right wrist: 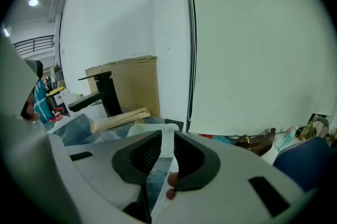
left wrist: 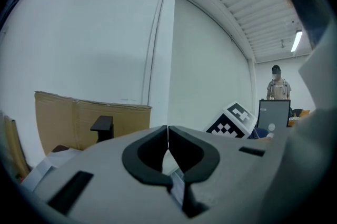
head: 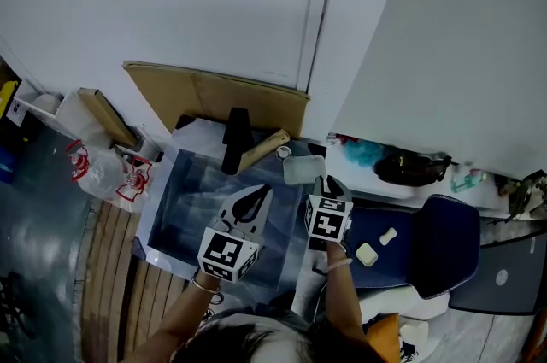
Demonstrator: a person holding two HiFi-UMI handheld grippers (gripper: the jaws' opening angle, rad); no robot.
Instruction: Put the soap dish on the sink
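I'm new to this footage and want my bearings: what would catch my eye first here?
The two grippers with checkered marker cubes stand out low in the head view: the left gripper, claw shut and empty, over the film-covered sink, and the right gripper at the sink's right rim, apparently pinching the pale soap dish. Behind them a black faucet rises before a cardboard sheet.
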